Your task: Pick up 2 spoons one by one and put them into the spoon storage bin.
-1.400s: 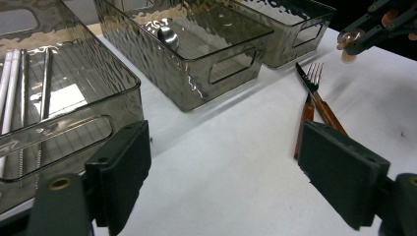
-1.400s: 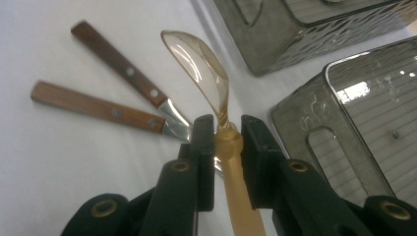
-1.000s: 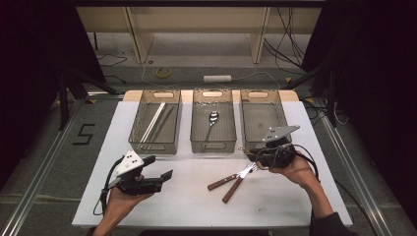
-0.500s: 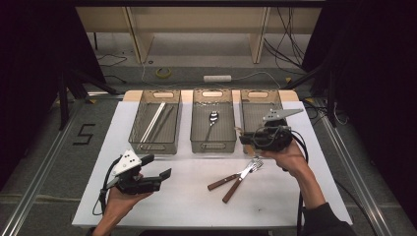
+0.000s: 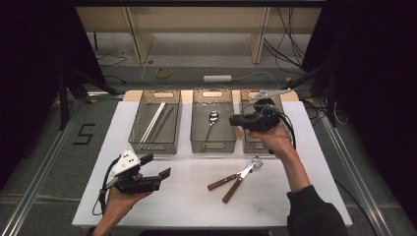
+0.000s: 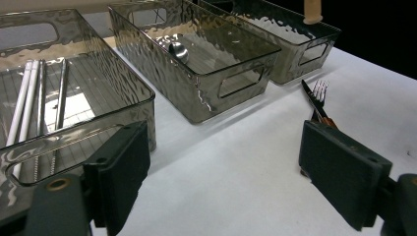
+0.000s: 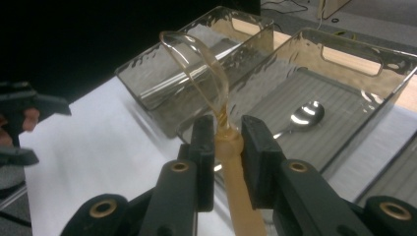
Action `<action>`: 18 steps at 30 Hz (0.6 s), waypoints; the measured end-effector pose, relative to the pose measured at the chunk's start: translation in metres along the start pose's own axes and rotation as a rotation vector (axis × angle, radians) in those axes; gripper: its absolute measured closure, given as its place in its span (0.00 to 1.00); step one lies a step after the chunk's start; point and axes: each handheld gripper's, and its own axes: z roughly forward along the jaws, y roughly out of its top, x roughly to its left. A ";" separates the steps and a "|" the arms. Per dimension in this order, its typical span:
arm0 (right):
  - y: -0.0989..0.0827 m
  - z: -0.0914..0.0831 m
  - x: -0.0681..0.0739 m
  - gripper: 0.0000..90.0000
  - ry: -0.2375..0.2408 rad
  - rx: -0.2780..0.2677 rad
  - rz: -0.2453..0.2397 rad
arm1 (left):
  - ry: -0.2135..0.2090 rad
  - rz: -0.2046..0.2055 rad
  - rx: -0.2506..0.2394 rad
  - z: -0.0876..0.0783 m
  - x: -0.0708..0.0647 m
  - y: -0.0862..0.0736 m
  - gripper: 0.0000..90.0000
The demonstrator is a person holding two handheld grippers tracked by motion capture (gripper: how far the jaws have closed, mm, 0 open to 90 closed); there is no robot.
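My right gripper (image 7: 227, 142) is shut on the tan handle of a clear amber whisk (image 7: 196, 64), whose wire loops point up and away. In the high view this gripper (image 5: 237, 119) hangs above the gap between the middle tray (image 5: 212, 146) and the right tray (image 5: 250, 142), jaws pointing left. A spoon (image 5: 213, 117) lies in the middle tray. Near the table's front left, my left gripper (image 5: 156, 166) is open with nothing between its pads (image 6: 123, 172). A wooden-handled fork (image 5: 246, 169) and knife (image 5: 223, 181) lie crossed on the white table.
The left tray (image 5: 155, 146) holds long pale sticks and metal straws (image 6: 29, 93). All three clear trays stand side by side along the table's far edge. White tabletop (image 5: 187, 201) spreads between the left gripper and the cutlery. Cables run over the floor behind.
My right hand has lifted from beside the fork and knife and moved away from me, carrying the whisk up over the trays. The left gripper has stayed put.
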 end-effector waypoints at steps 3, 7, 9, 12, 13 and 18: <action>0.007 0.007 0.000 0.86 -0.009 0.002 0.010 | 0.002 0.003 0.000 0.000 0.000 0.000 0.21; 0.012 0.020 -0.005 0.86 0.001 -0.030 0.055 | 0.004 0.002 -0.007 -0.001 0.001 0.000 0.21; 0.014 0.027 -0.008 0.86 -0.012 -0.026 0.074 | 0.004 0.002 -0.006 -0.002 0.001 0.000 0.21; 0.015 0.036 -0.010 0.86 -0.028 -0.019 0.095 | 0.004 -0.001 -0.012 -0.002 0.001 0.000 0.21; 0.015 0.039 -0.011 0.86 -0.032 -0.018 0.100 | 0.003 -0.001 -0.010 -0.002 0.001 0.000 0.21; 0.014 0.051 -0.016 0.86 -0.066 0.007 0.123 | 0.005 -0.002 -0.015 -0.003 0.001 0.001 0.21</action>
